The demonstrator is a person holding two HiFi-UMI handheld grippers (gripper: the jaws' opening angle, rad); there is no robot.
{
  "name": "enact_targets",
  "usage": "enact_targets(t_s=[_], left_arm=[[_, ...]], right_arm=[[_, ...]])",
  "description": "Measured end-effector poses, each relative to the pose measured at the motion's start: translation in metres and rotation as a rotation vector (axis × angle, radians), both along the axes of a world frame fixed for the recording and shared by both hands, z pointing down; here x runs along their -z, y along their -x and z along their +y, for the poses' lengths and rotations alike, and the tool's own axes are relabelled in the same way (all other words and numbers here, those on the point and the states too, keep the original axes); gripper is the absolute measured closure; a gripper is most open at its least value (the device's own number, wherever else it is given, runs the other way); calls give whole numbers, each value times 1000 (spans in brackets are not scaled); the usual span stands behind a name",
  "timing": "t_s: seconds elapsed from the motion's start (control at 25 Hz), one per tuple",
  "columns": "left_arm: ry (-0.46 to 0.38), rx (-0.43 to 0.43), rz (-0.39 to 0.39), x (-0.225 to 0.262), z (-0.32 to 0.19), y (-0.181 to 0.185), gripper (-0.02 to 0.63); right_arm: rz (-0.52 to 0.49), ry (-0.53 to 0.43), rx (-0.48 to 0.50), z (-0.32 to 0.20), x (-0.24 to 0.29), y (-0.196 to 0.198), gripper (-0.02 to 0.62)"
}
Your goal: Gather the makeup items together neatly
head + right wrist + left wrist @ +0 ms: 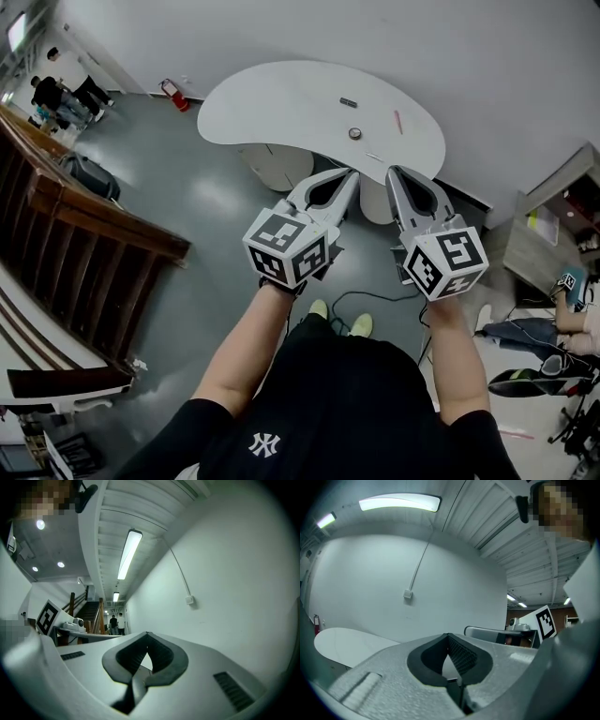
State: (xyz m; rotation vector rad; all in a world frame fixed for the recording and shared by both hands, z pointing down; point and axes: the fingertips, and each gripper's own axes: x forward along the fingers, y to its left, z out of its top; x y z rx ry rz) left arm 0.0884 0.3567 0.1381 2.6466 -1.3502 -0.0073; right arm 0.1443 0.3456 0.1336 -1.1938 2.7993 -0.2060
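Holding nothing | left gripper [350,174] fingers [460,654] clenched | right gripper [393,172] fingers [160,656] clenched

The bench [272,103] is bare across its whole left half, open to a reach from the near edge. Toward the right end four small things break up the top: a small dark item [348,102] toward the far edge, a pink stick [397,121] right of it, a round item [354,133] mid-depth, and a pale sliver [373,157] at the near edge, with gaps between them all. The wall [375,37] runs close behind the far edge. The left tool [351,172] and right tool [394,171], jaws together, hang before the near edge with clear air ahead.
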Motion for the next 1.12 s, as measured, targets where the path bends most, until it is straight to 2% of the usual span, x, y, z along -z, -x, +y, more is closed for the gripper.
enact_targets(t_s=[0.44, 0.76, 0.96, 1.12], left_arm=[[19, -24, 19, -15, -44, 20, 598], [38, -80, -1, -39, -122, 51, 598], [46, -142, -29, -54, -176, 75, 598], [57, -192, -48, -69, -213, 87, 598]], right_arm=[[36, 17, -31, -42, -11, 20, 581], [50, 40, -114, -118, -25, 49, 581], [59, 68, -168, -171, -39, 80, 581], [54, 77, -243, -207, -48, 91, 581]])
